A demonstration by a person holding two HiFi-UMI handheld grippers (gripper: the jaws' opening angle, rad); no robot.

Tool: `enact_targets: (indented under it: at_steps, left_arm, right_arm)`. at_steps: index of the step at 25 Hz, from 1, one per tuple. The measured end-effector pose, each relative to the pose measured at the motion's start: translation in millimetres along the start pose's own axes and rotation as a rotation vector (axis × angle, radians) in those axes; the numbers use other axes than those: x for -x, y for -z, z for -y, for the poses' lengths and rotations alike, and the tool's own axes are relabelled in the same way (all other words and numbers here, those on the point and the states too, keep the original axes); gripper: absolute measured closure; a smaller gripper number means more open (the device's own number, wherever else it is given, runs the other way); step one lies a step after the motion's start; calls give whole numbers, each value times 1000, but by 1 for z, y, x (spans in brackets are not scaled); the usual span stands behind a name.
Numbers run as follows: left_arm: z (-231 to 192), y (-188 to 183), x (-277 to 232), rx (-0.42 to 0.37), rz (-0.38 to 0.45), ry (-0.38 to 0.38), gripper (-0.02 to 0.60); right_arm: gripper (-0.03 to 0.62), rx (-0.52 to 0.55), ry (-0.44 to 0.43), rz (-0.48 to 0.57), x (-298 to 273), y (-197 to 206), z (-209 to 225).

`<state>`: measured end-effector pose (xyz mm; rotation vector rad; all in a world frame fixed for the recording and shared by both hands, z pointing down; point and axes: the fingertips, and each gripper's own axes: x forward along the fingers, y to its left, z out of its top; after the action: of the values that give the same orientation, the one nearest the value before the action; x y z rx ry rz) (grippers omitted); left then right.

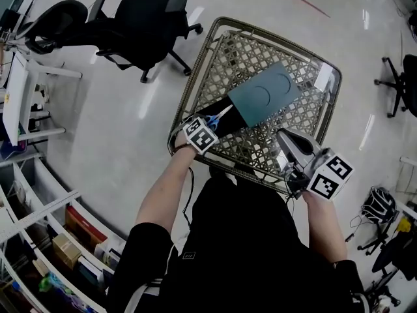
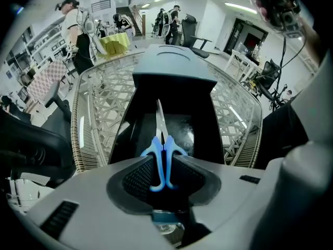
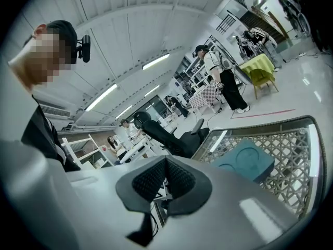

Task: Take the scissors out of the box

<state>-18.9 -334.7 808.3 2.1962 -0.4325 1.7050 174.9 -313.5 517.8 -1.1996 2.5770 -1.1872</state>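
Observation:
Blue-handled scissors lie in an open black box, blades pointing toward its teal lid, which is slid back over the far part. The box rests in a woven lattice basket. My left gripper points steeply down into the box. In the left gripper view its jaws stand wide on either side of the scissors' handles, and I see no squeeze on them. My right gripper hovers at the basket's near right rim, with its pads closed together on nothing.
The basket stands on a glossy white floor. A black office chair is behind it to the left, and another chair at far right. Shelves with boxes run along the lower left. Several people stand in the background.

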Motion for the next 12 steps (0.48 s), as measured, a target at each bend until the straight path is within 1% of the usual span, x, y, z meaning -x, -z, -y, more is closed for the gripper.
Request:
enact_targets:
  at_steps: [7, 12]
  left_arm:
    - [3, 2, -4, -32, -69, 4, 466]
    - [4, 0, -5, -42, -85, 13, 471]
  right_arm:
    - [583, 4, -7, 4, -2, -5, -3]
    - [583, 3, -24, 4, -6, -1, -8]
